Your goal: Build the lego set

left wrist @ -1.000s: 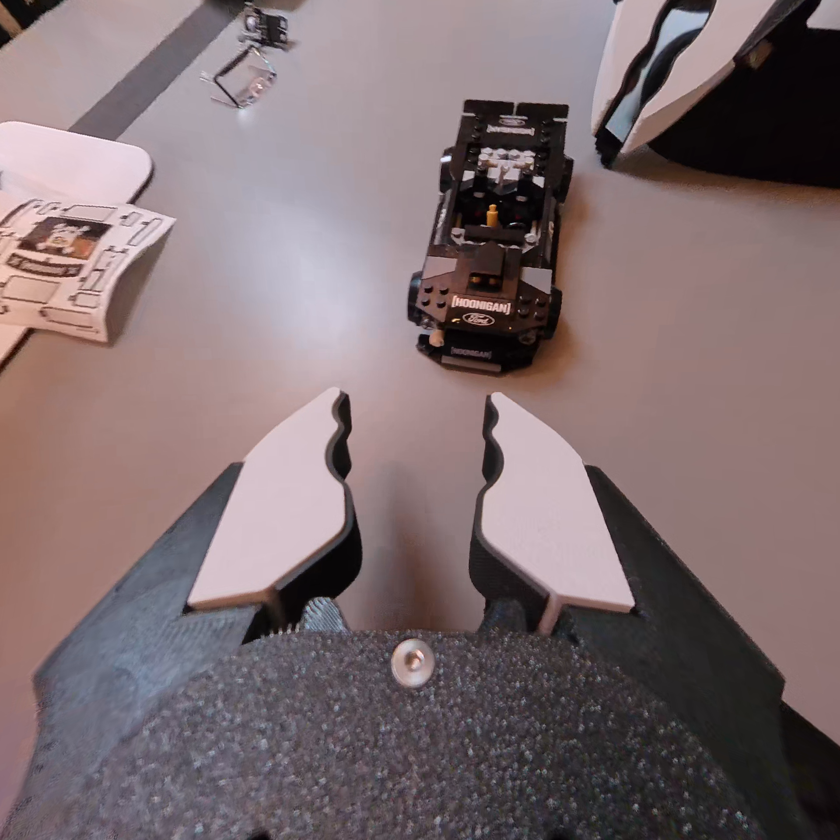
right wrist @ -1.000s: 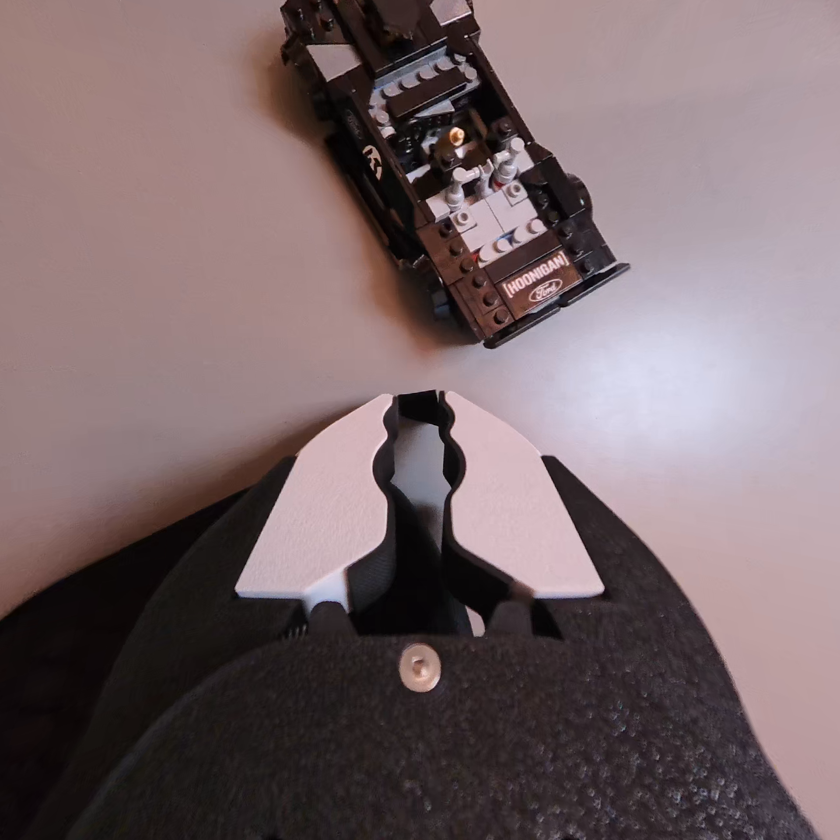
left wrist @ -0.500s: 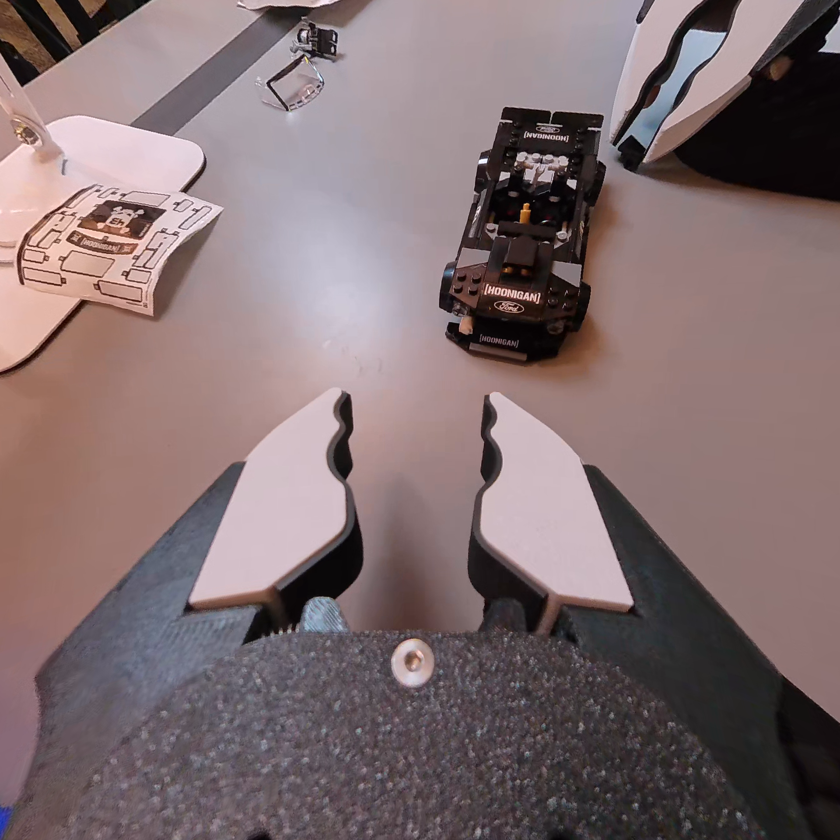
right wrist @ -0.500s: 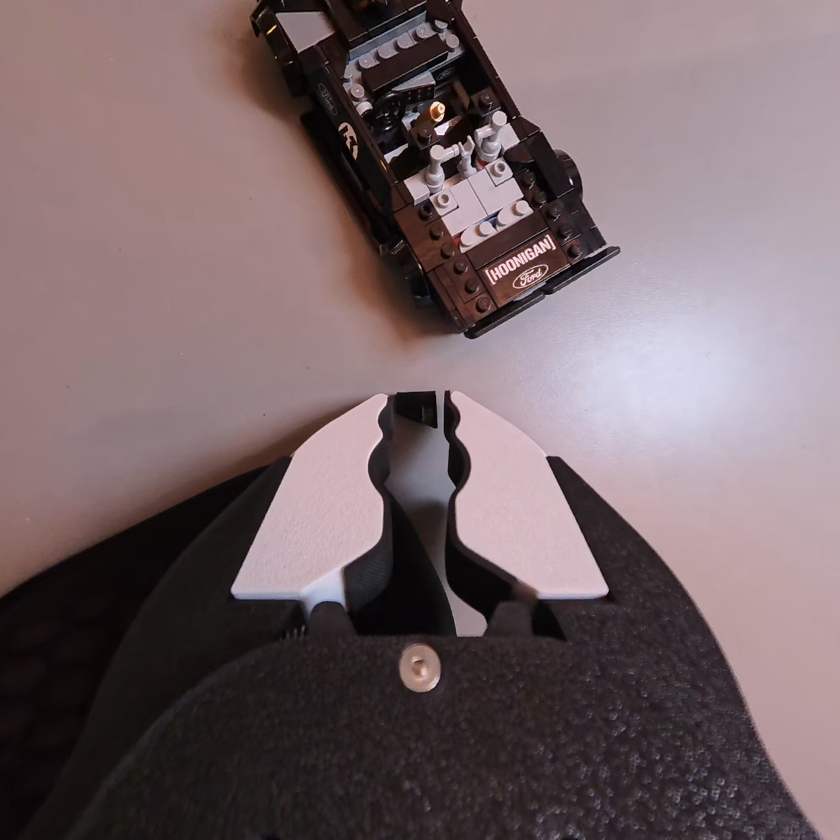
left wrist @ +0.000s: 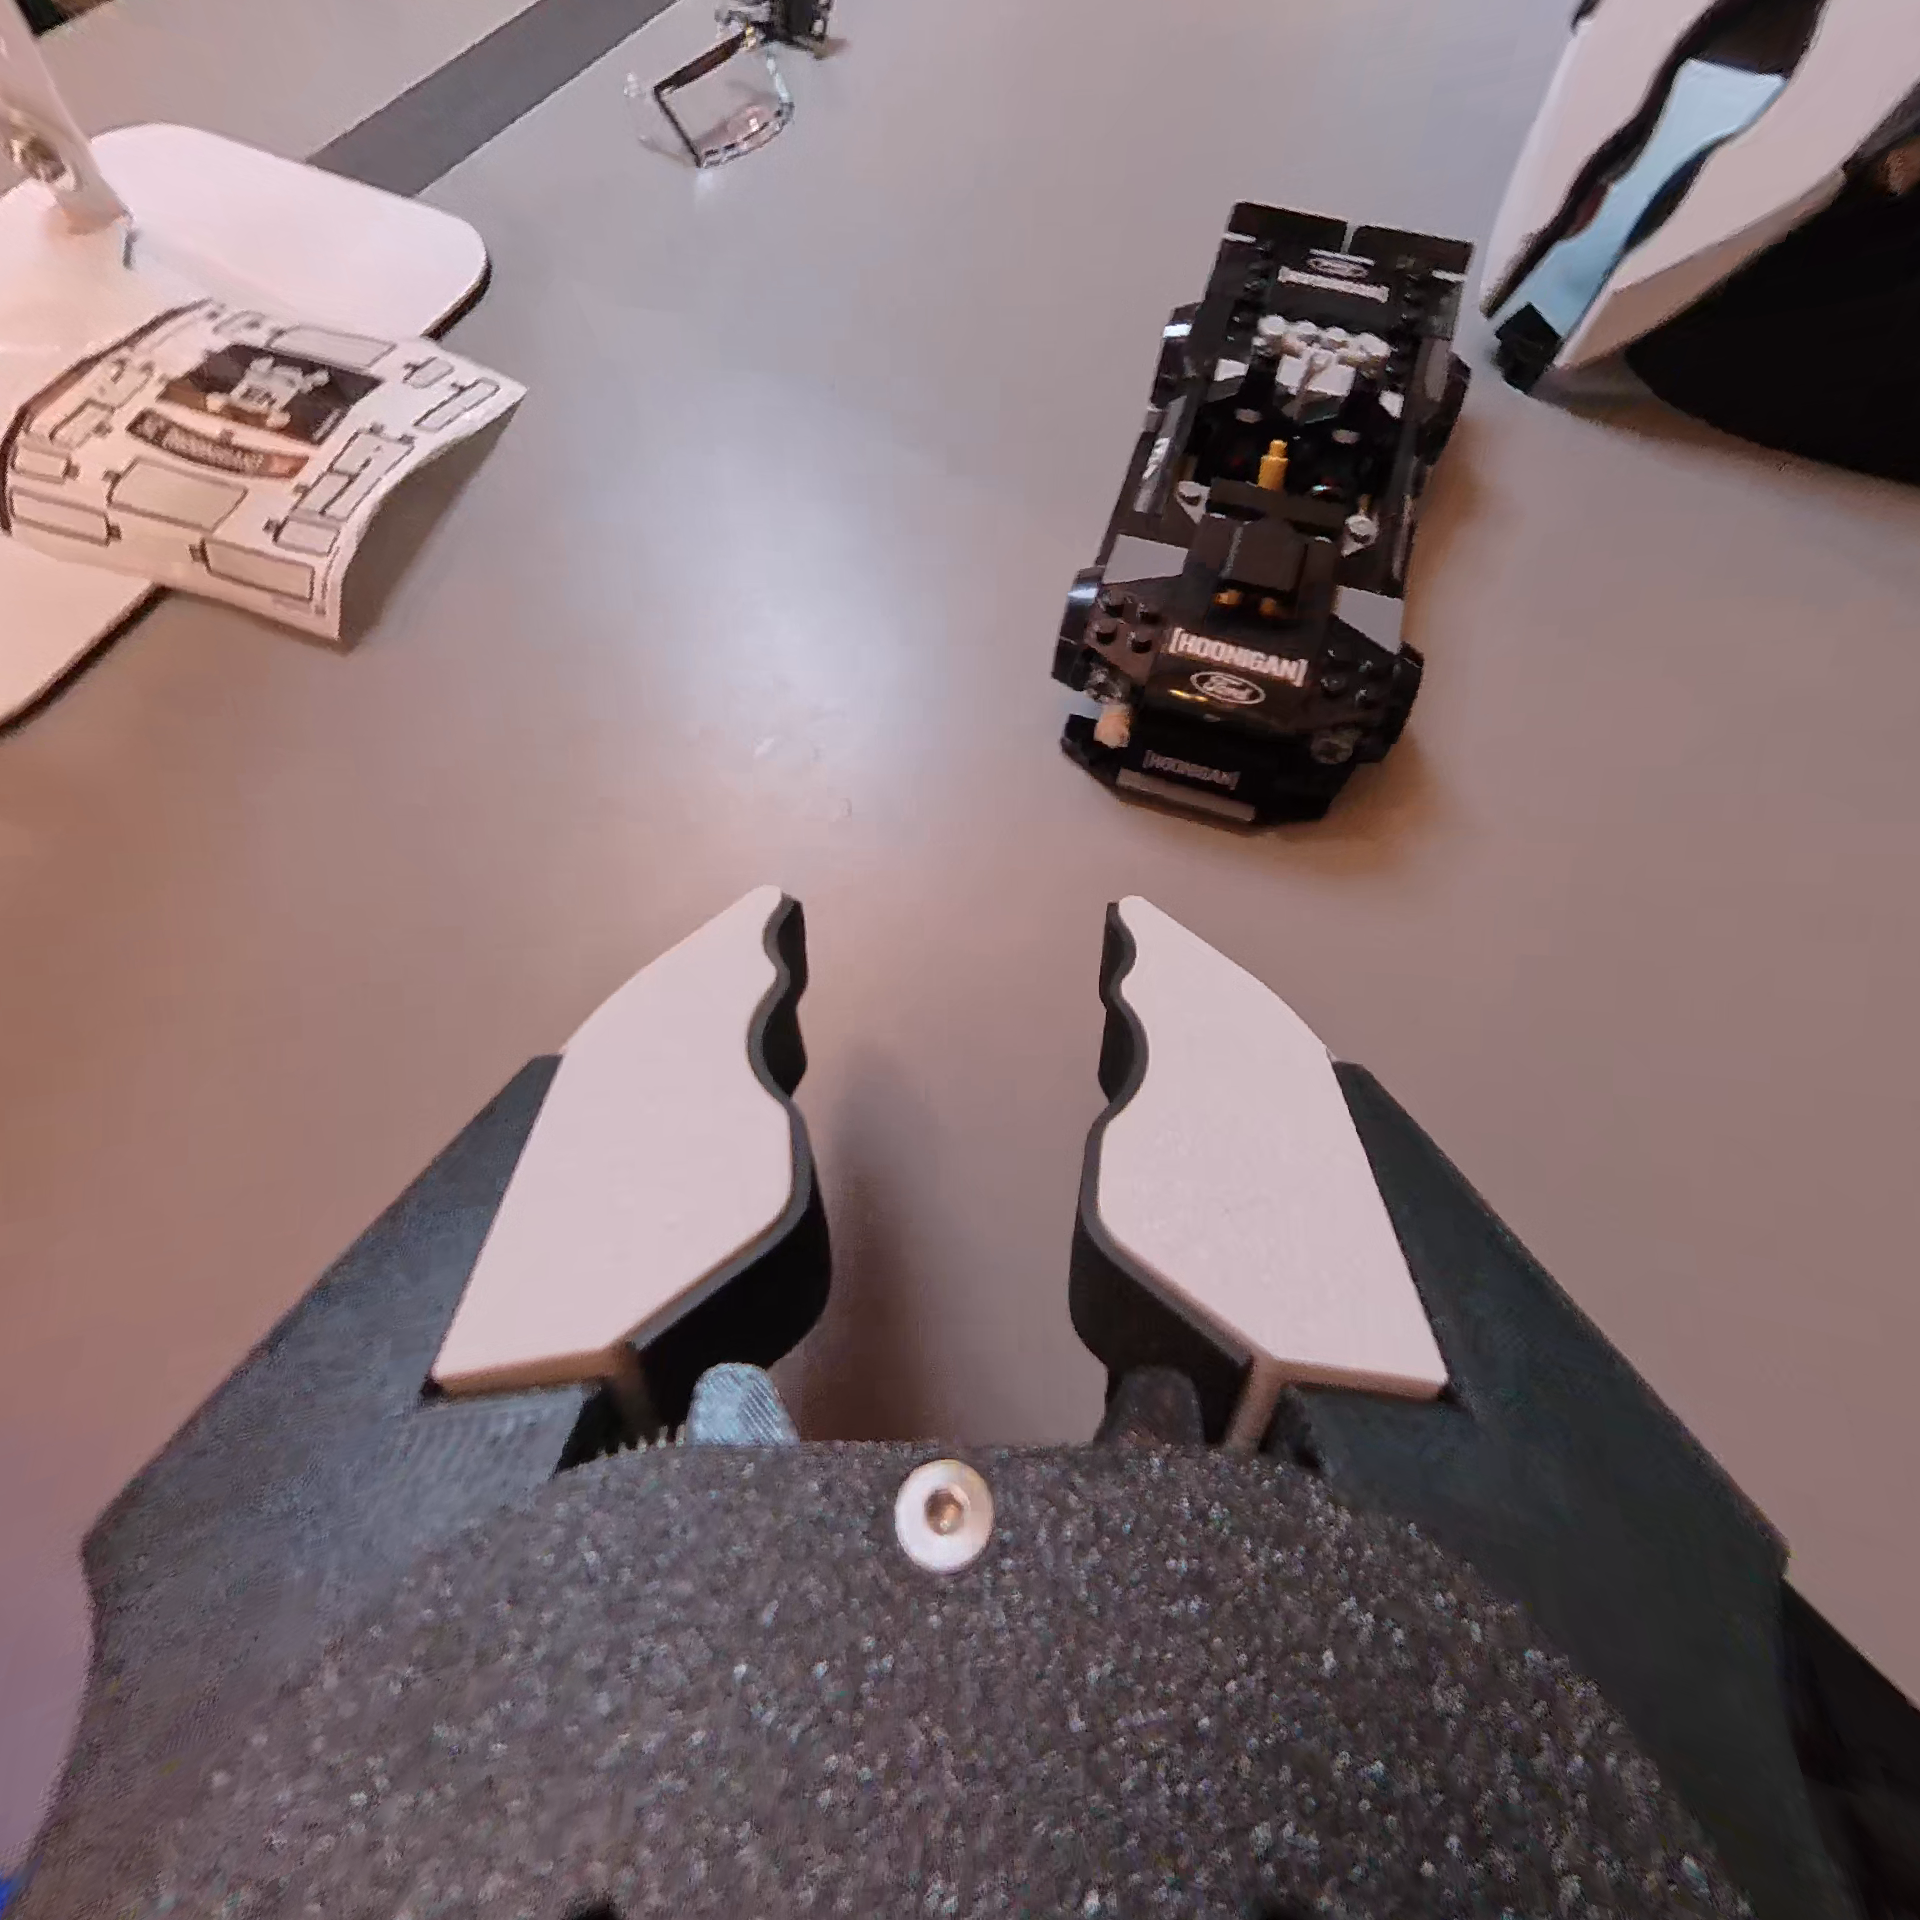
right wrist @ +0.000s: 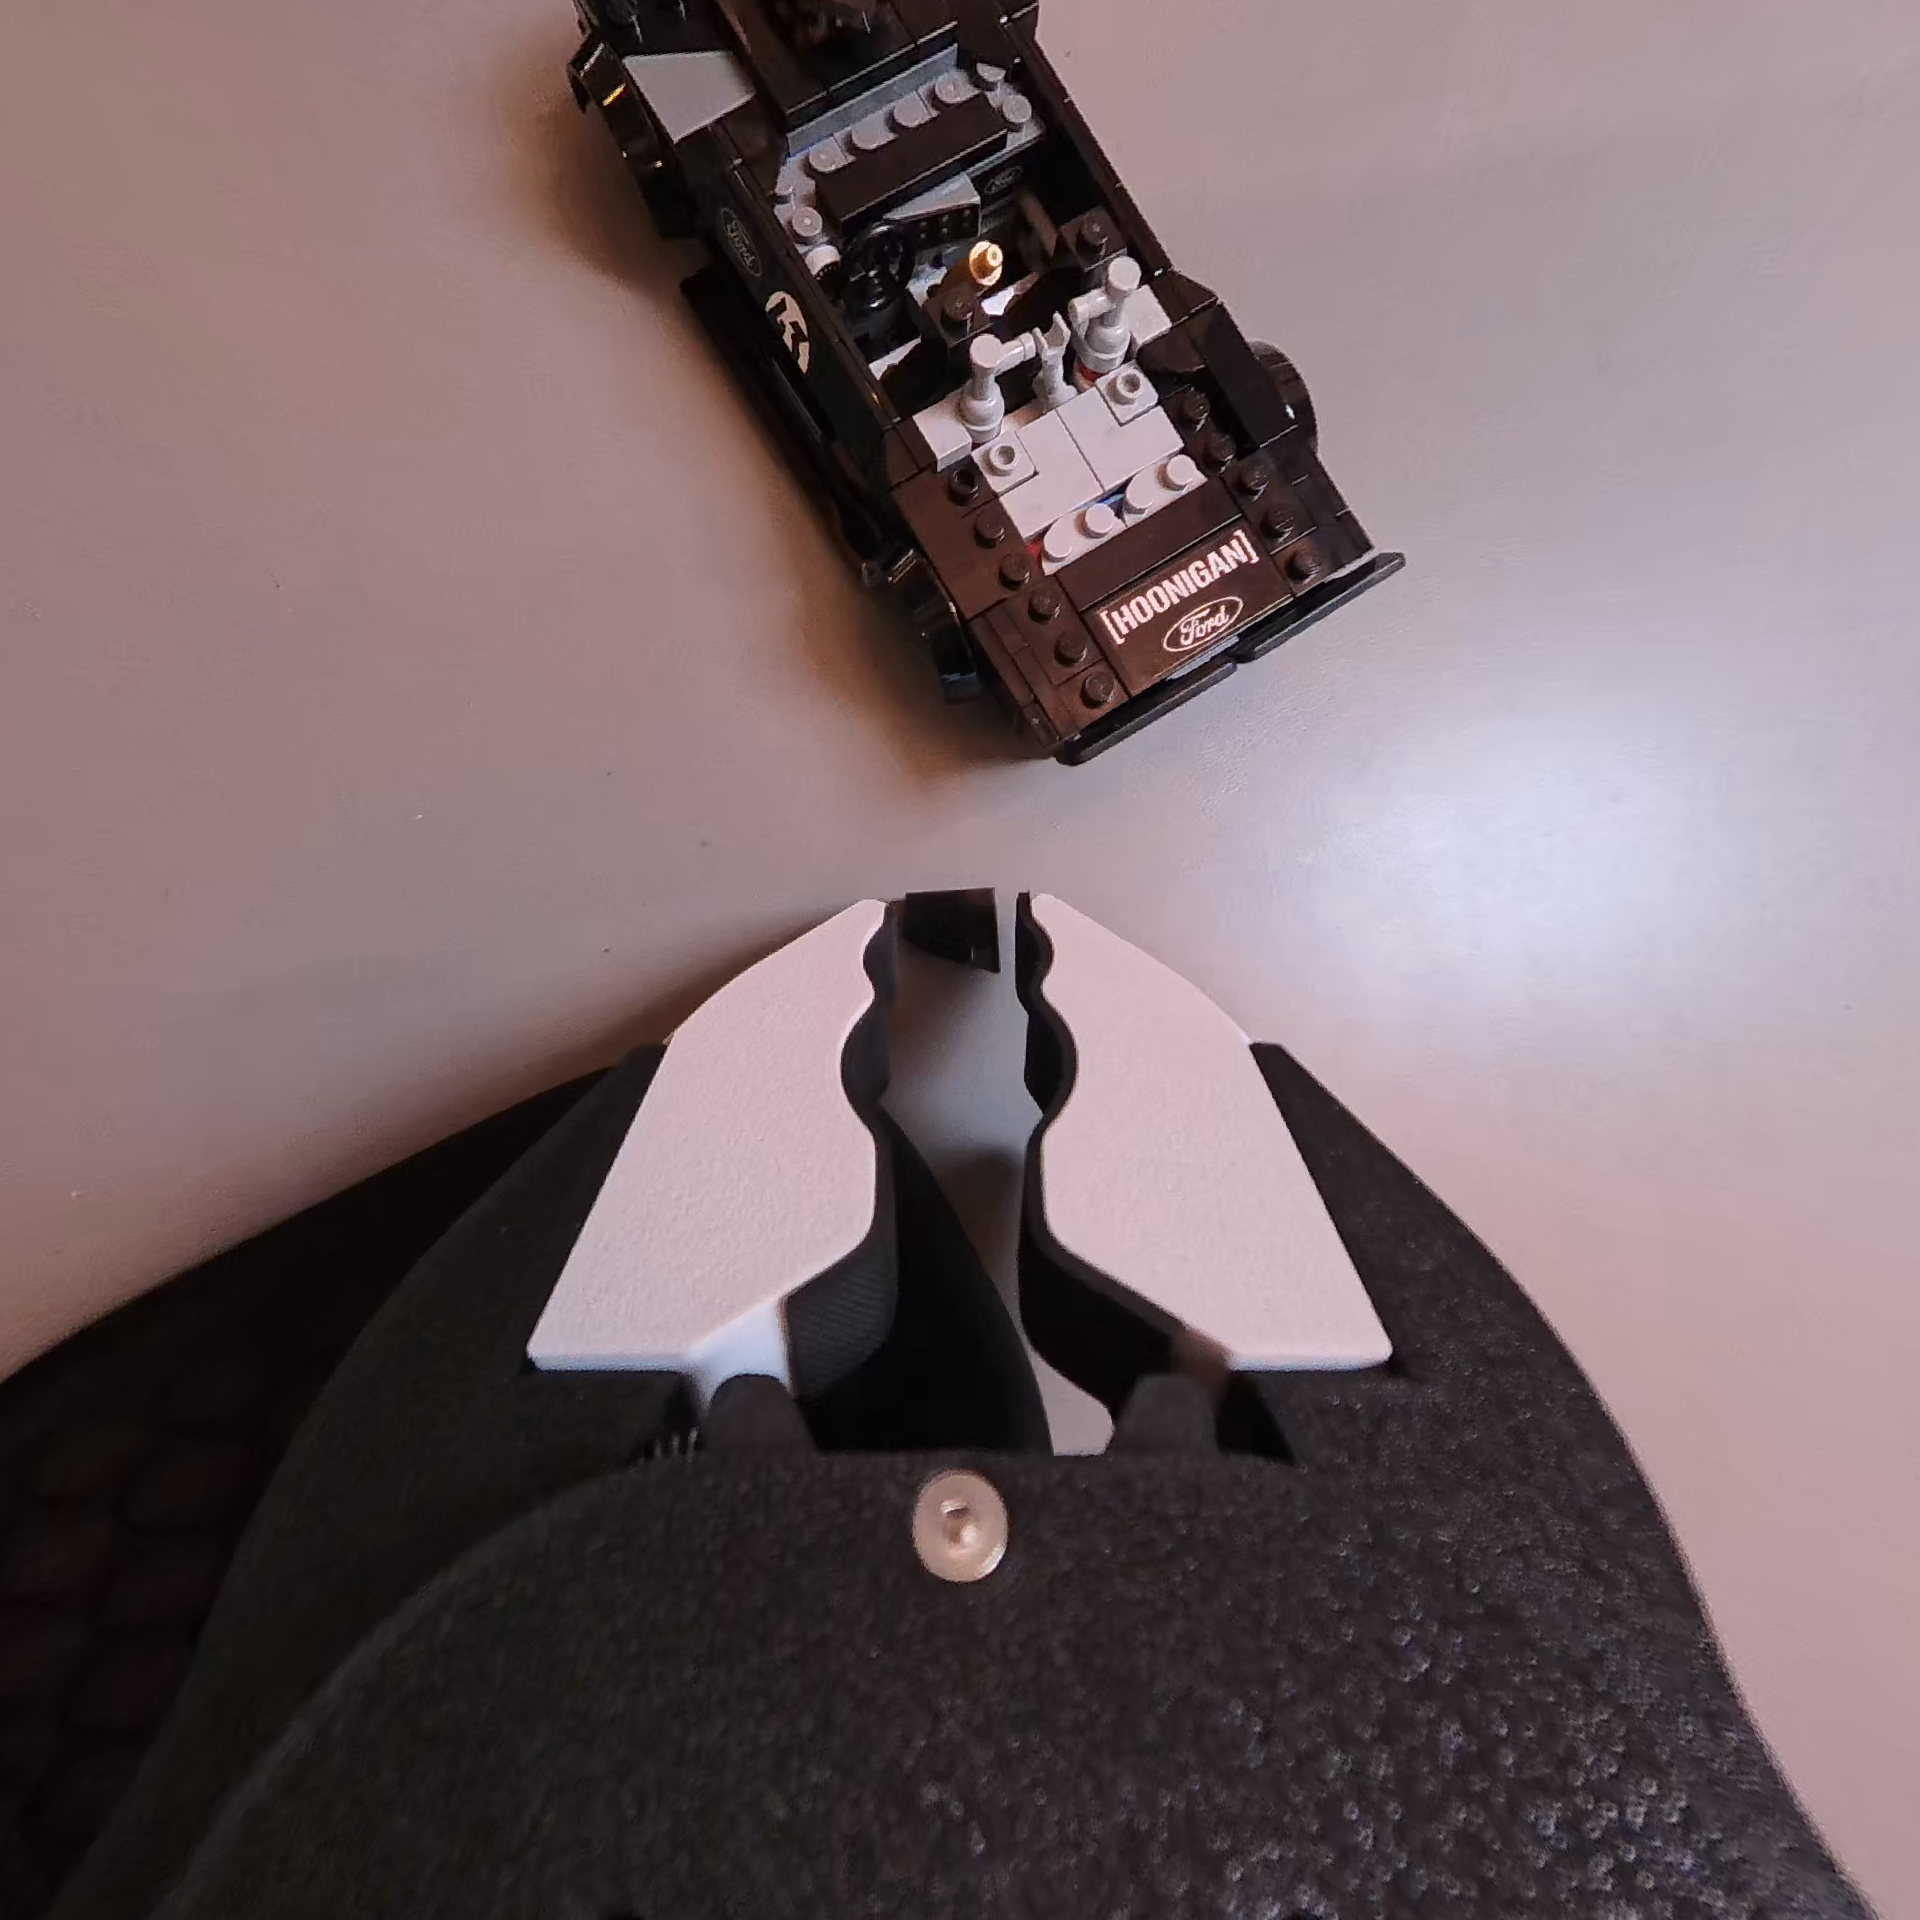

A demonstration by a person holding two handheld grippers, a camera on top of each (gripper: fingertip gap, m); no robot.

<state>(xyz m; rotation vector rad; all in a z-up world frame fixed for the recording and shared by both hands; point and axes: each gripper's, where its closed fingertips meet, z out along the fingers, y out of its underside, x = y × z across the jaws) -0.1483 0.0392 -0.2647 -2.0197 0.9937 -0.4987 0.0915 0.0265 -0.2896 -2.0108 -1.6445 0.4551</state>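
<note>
Right wrist view: right gripper (right wrist: 951,925) pinching small black brick (right wrist: 948,927); left gripper (left wrist: 951,940) open, empty. Toy car (right wrist: 997,364) mid-table, light, breakable; best held by sides.

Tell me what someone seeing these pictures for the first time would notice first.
The half-built black lego car stands out on the grey table, roofless, with grey studs and a gold peg showing inside. The right gripper is next, shut on a small black piece just short of the car's near end, while the left gripper hangs open and empty. A curled sticker sheet lies far left.
</note>
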